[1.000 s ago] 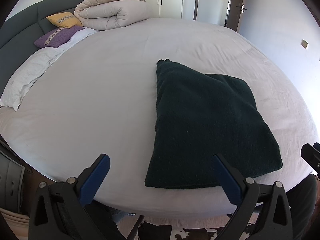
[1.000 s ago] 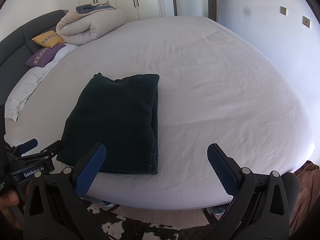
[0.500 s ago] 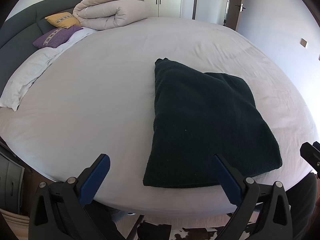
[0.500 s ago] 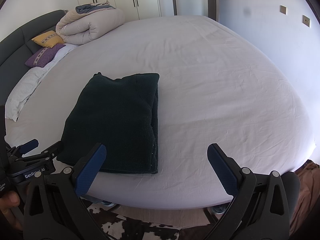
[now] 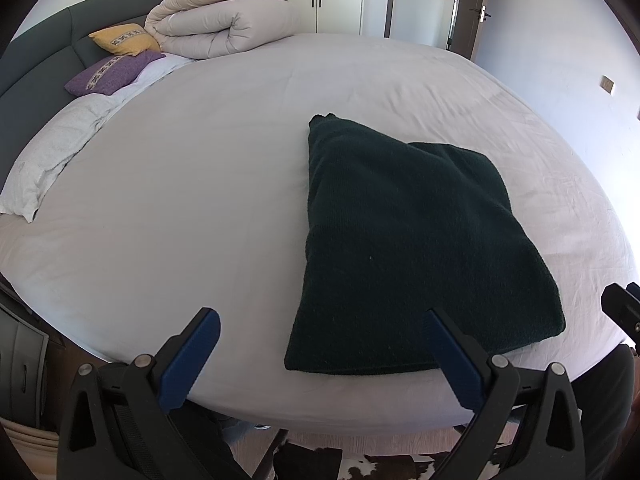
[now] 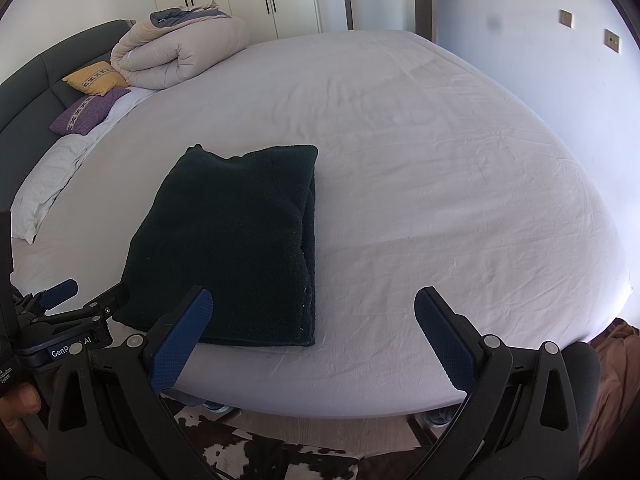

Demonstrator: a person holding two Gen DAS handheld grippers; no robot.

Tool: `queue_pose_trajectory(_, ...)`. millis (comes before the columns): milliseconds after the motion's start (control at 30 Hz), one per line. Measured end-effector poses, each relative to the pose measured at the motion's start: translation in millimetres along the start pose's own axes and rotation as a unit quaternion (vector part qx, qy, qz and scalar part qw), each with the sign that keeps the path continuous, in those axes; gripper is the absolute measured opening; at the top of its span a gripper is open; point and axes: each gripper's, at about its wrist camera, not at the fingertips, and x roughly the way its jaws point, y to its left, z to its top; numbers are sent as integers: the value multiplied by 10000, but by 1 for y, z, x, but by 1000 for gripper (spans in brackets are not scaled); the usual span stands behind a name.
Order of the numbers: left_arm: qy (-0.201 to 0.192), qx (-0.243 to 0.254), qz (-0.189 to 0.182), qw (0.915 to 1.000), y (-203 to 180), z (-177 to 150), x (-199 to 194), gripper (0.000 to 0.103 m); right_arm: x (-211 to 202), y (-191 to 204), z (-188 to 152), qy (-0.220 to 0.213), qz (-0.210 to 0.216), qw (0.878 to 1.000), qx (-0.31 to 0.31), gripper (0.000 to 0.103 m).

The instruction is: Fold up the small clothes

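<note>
Now | folded dark garment [image 5: 416,240] on bed [image 5: 200,184], ahead of jaws | both spread, empty

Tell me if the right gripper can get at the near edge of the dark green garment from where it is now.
Probably yes. The right gripper is open and empty, and nothing lies between it and the folded garment, which lies flat by the near edge of the bed. The left gripper sits off its other corner.

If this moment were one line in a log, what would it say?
left tool: open, empty | right tool: open, empty | dark green garment: folded, flat on bed
</note>
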Motion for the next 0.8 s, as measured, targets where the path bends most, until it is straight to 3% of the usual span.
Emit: queue_pose_trajectory(800, 31, 23, -12, 10000, 0, -3, 4, 103, 4, 3, -3, 23, 1, 10000, 23, 103)
